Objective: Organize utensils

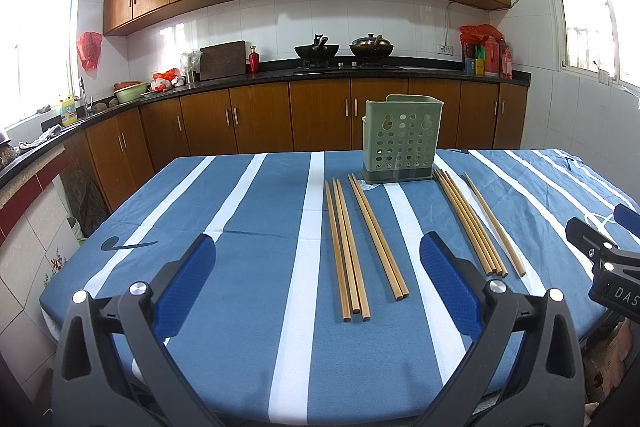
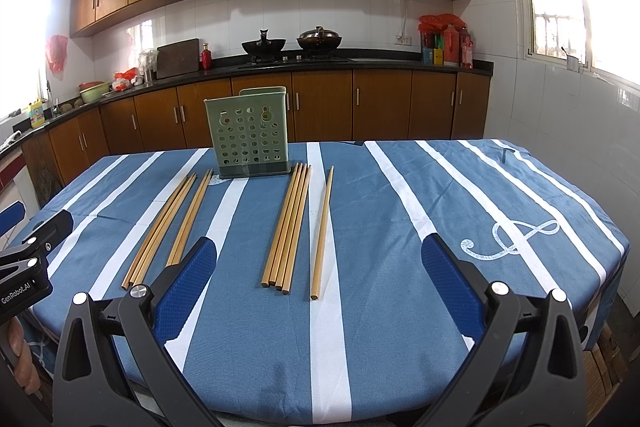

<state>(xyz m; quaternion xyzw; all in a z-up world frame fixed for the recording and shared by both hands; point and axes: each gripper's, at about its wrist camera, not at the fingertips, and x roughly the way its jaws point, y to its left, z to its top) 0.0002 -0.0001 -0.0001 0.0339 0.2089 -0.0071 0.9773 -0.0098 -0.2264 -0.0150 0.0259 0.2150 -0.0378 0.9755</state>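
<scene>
left tongs (image 1: pixel 318 267) agape, level | right tongs (image 2: pixel 320 267) agape, level | above chopsticks (image 2: pixel 286 227)

Table (image 1: pixel 240 211) fills lower half of both wrist views, covered by blue cloth with white stripes (image 2: pixel 400 211). Green perforated holder (image 1: pixel 400 147) upright at far middle of table, on dark base. Wooden chopsticks flat on cloth in front of it, lengthwise toward camera, in four groups: left group (image 1: pixel 345 251) tight together; pair (image 1: pixel 378 239) just right of it; bundle of four (image 2: pixel 287 227) below holder's right side; single chopstick (image 2: pixel 322 231) just beside bundle, apart from it.
</scene>
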